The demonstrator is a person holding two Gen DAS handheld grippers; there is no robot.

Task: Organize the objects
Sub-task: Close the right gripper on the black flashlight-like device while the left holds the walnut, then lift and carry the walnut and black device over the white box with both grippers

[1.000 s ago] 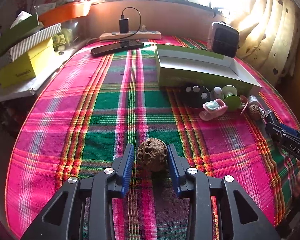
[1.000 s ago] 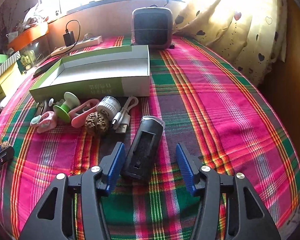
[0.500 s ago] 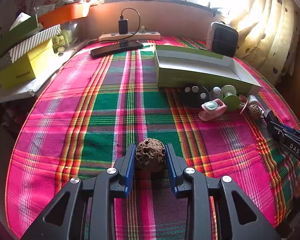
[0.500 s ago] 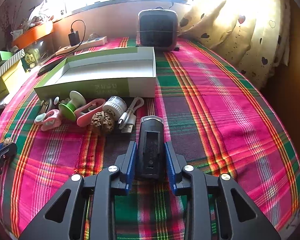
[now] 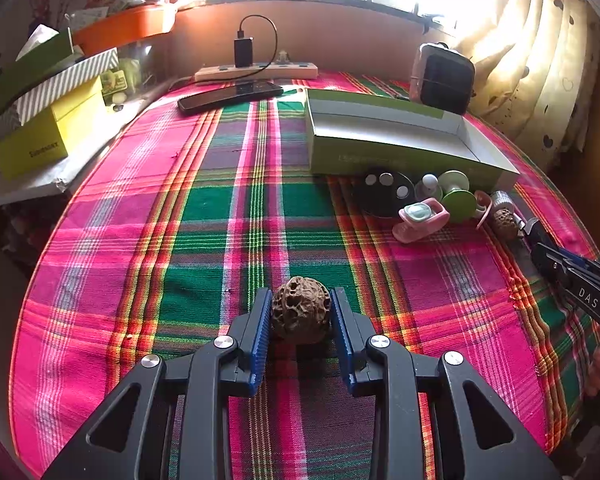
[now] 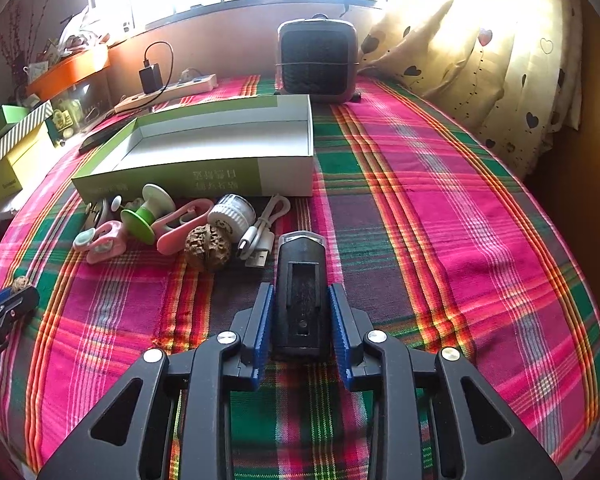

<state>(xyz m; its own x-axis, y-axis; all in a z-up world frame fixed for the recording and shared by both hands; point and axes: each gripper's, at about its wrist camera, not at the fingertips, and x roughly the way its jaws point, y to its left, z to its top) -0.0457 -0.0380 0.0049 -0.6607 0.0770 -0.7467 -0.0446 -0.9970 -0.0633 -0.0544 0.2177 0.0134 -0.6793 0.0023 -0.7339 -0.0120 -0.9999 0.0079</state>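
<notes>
Currently both sets of fingers are clamping: left gripper (image 5: pixel 301 316) on the walnut (image 5: pixel 301 309), right gripper (image 6: pixel 300 316) lengthwise on the black bike light (image 6: pixel 300 292), the open box (image 6: pixel 204 148) lying ahead-left.

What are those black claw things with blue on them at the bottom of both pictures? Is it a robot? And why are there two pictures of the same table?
It is not a robot. A person holds one grabbing tool in each hand, and each tool carries a small camera looking out along its two fingers. That gives two pictures of one table, covered by a plaid cloth.

One picture comes from the left gripper. Its blue pads squeeze a bumpy brown walnut.

The other comes from the right gripper, shut on a black bike light.

Farther back sits an open green and white box, empty inside. In front of it lies a little pile: a second walnut, a white cable, a green spool and pink clips. Probably these things will go into the box.
</notes>
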